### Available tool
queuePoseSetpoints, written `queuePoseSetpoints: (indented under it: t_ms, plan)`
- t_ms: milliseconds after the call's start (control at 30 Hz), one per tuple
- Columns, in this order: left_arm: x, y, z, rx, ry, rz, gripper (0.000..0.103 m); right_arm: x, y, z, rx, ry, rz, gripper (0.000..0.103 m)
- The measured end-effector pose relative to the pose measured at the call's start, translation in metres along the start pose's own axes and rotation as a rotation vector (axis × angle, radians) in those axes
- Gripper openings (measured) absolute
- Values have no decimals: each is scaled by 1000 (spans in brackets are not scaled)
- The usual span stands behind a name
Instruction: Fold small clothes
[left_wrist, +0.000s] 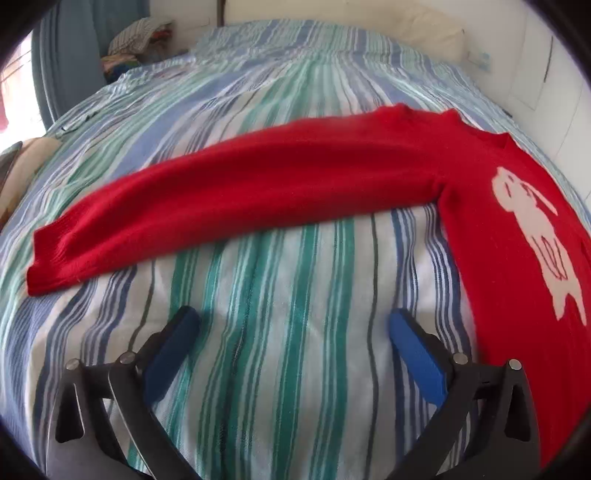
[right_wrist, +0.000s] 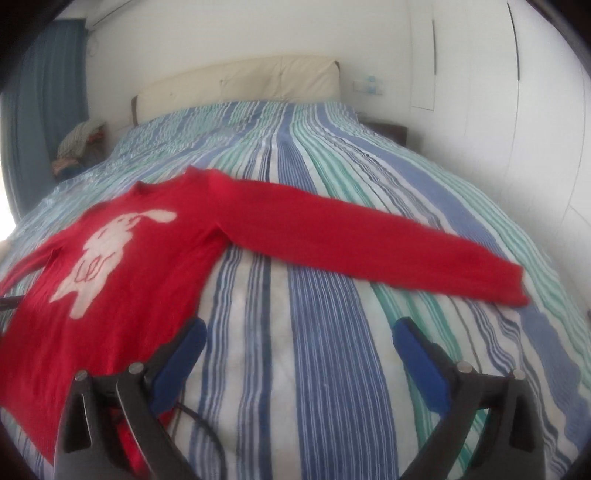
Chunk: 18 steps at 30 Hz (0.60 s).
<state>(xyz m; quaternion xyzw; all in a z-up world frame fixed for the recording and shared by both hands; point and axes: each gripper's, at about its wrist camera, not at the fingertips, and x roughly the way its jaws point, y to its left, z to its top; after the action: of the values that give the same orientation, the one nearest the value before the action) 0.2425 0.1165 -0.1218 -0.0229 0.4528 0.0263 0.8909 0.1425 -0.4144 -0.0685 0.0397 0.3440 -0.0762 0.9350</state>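
Red sweater (right_wrist: 147, 266) w/ white rabbit motif lies flat, face up, mid bed (right_wrist: 332, 332), both sleeves spread out toward bed sides. No fold made yet; all folds left.
Left tongs (left_wrist: 293, 323) & right tongs (right_wrist: 299, 332): jaws wide apart, empty, above bare striped cover nr hem side.
Plenty free bed around; headboard (right_wrist: 240, 81) end clear, sleeve cuff (right_wrist: 513, 284) nr right bed edge.

My bed's striped cover (right_wrist: 332, 155) fills the frame; a cream headboard (right_wrist: 240, 81) sits top centre, blue curtains (right_wrist: 40, 92) upper left, white wall panels (right_wrist: 517, 92) at right.
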Motion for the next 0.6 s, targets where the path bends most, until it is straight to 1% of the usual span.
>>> queuePoseSetpoints:
  t_ms: [100, 133, 200, 267, 600]
  plan:
    - [0, -8, -6, 29, -11, 32, 103, 16, -5, -11, 25, 68, -30, 100]
    - [0, -9, -8, 38, -13, 45, 103, 18, -8, -15, 33, 77, -30, 100]
    - [1, -11, -9, 45, -13, 56, 103, 19, -14, -20, 59, 77, -14, 100]
    - [0, -9, -10, 40, -13, 51, 103, 19, -17, -24, 71, 78, -8, 101]
    - [0, -7, -10, 37, -13, 47, 103, 21, -16, -27, 67, 74, -9, 102]
